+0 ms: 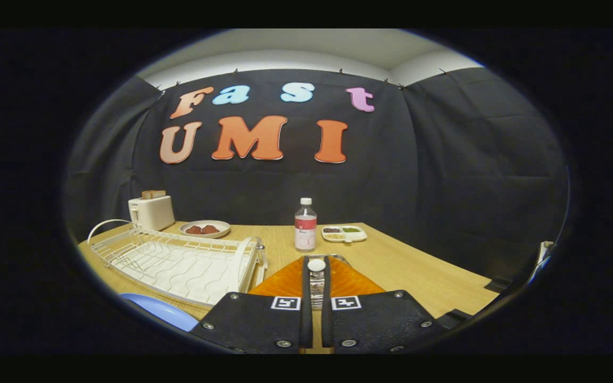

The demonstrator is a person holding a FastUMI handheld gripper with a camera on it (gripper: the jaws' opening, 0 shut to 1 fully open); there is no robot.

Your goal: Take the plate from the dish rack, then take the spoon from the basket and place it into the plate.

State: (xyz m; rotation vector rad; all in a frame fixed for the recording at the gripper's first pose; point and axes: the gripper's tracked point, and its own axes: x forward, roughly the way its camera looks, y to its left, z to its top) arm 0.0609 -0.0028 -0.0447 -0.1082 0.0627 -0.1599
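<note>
The spoon (316, 282) stands upright between the fingers, its rounded pale end at the fingertips and a shiny metal length running down the narrow gap. The gripper (316, 266) has its fingers drawn close, pinching the spoon from both sides. Judged by its look, the spoon is light, stiff and smooth, so liable to slip or swivel; a hold on the flat of the handle, as here, seems the sound choice.

Directly behind and under the fingers lies an orange basket (349, 282), its ribbed surface showing on either side of them. Whether the spoon is clear of it cannot be told.

A blue plate (160, 310) rests on the table (418, 271), below and left of the fingers, just before the white dish rack (179, 260), which holds no plate.

Beyond the fingers stands a water bottle (305, 225). Further off are a divided dish (344, 233), a plate of food (205, 229) and a toaster (151, 211).
</note>
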